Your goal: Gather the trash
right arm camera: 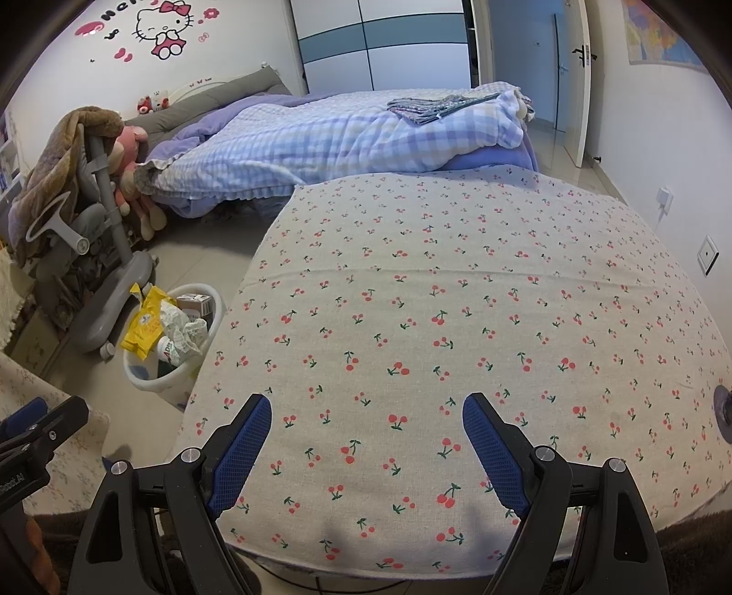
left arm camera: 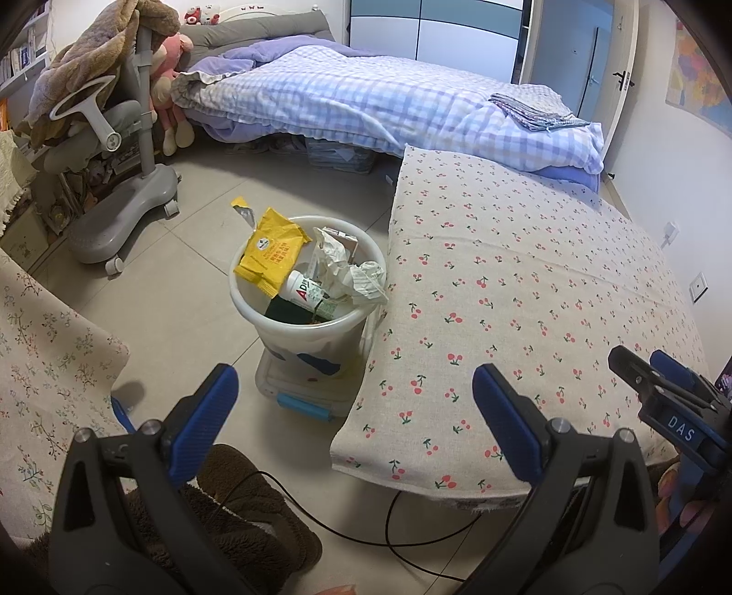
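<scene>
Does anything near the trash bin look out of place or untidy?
Yes. The white trash bin is overfilled: a yellow wrapper and crumpled paper stick out over its rim. Another small wrapper seems to lie on the floor behind it. The cherry tablecloth looks tidy.

Both shots are evenly lit, kinda cool and soft, no harsh glare anywhere. Brightest spot is the wardrobe (left arm camera: 434, 27) at the top center, a bit washed out. Shadows are faint: a soft one under the bin (left arm camera: 306, 293) and a dim patch on the cherry-print cloth (right arm camera: 457, 320) near the bottom edge. Heavy fisheye bending (straight edges bow hard toward the corners), with black vignetting in all four corners. Center is sharp, while the edges go a little mushy.
</scene>
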`<state>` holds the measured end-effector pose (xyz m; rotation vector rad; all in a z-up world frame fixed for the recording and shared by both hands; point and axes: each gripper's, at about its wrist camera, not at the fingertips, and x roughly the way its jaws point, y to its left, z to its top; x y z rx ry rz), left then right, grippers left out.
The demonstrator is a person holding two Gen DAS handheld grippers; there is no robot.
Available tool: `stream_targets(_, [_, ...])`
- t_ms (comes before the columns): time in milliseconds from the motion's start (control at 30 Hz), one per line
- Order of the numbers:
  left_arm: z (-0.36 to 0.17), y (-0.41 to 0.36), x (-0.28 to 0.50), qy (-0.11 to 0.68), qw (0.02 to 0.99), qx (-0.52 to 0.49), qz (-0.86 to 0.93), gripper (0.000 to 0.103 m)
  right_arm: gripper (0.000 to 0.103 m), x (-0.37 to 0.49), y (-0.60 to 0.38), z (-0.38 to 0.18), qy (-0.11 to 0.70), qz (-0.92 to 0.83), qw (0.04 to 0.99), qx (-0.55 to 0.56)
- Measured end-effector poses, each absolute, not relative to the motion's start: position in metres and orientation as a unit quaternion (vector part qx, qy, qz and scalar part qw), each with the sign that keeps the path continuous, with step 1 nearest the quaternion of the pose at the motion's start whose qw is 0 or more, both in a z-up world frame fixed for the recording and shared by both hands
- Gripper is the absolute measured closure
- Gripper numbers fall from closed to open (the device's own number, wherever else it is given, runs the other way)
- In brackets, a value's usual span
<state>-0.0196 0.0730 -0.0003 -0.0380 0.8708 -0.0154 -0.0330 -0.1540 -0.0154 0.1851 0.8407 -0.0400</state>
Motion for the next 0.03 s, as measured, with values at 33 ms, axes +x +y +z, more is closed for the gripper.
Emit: stream_targets(33, [-0.0001, 0.0731, -0.0194, 0.422, 0.907, -0.018, -0.008, 0.001, 0.016, -0.0328, -0.1544, -0.0179, 0.411, -0.017, 0.907, 0.093])
